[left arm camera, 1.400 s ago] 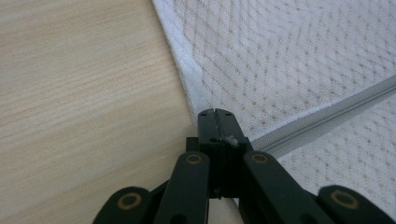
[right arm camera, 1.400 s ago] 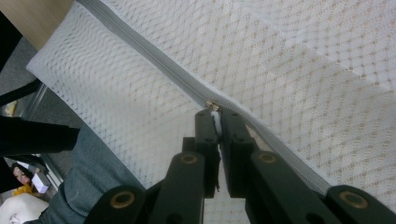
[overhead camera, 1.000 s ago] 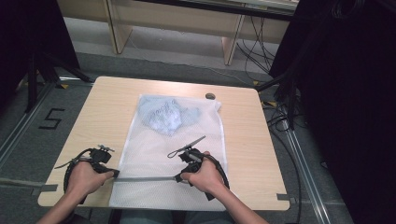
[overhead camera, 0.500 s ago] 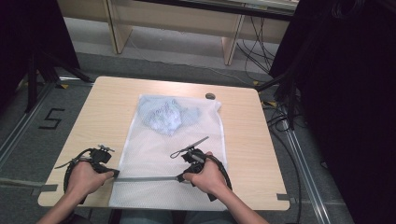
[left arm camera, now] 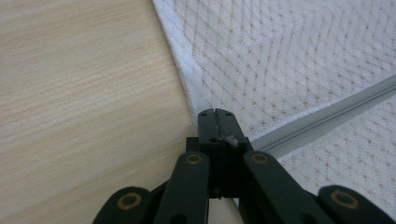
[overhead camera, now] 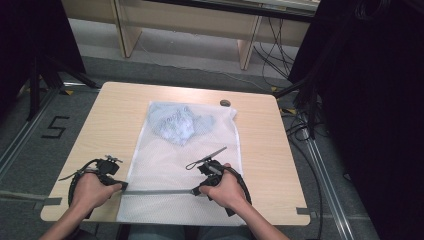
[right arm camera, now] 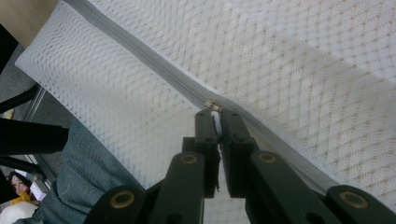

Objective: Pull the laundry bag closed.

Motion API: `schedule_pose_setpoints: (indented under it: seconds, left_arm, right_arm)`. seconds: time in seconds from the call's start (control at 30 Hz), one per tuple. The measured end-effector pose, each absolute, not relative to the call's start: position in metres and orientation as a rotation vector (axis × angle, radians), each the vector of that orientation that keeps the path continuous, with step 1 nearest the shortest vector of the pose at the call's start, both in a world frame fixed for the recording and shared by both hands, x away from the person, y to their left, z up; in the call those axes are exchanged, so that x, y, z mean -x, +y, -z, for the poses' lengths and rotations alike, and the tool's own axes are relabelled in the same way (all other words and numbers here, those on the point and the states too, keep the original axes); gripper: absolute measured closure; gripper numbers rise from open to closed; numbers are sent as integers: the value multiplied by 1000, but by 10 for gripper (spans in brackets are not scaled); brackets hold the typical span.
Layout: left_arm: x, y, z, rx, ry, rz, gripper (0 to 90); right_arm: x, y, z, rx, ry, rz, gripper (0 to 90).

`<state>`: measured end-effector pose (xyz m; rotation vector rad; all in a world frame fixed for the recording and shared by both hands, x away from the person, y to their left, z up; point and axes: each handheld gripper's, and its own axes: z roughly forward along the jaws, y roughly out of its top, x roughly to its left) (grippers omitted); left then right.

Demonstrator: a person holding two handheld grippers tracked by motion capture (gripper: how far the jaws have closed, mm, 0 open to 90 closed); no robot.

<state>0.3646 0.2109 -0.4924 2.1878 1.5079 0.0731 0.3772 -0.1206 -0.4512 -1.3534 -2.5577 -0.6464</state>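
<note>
White mesh bag (overhead camera: 180, 165), grey zipper (overhead camera: 157, 191)

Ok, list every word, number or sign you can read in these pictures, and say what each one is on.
"5": a black number marked on the grey floor left of the table.
Blue print on the cloth inside the mesh bag: too blurred to read.
There is no readable text on the zipper, the grippers or the table.

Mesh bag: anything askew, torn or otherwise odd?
No damage visible. The mesh bag lies slightly skewed, its near edge overhanging the table. The blue garment sits bunched at the far end. Both hand-held grippers pinch along the zipper.
</note>
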Motion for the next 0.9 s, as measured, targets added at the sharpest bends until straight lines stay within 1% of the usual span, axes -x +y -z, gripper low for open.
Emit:
schedule_pose_setpoints:
  seconds: [0.9]
  left_arm:
    - [-365,211,492,-2187,1510,-71,899]
  right_arm:
    - [-375,-132,451,1384,-2538,651,871]
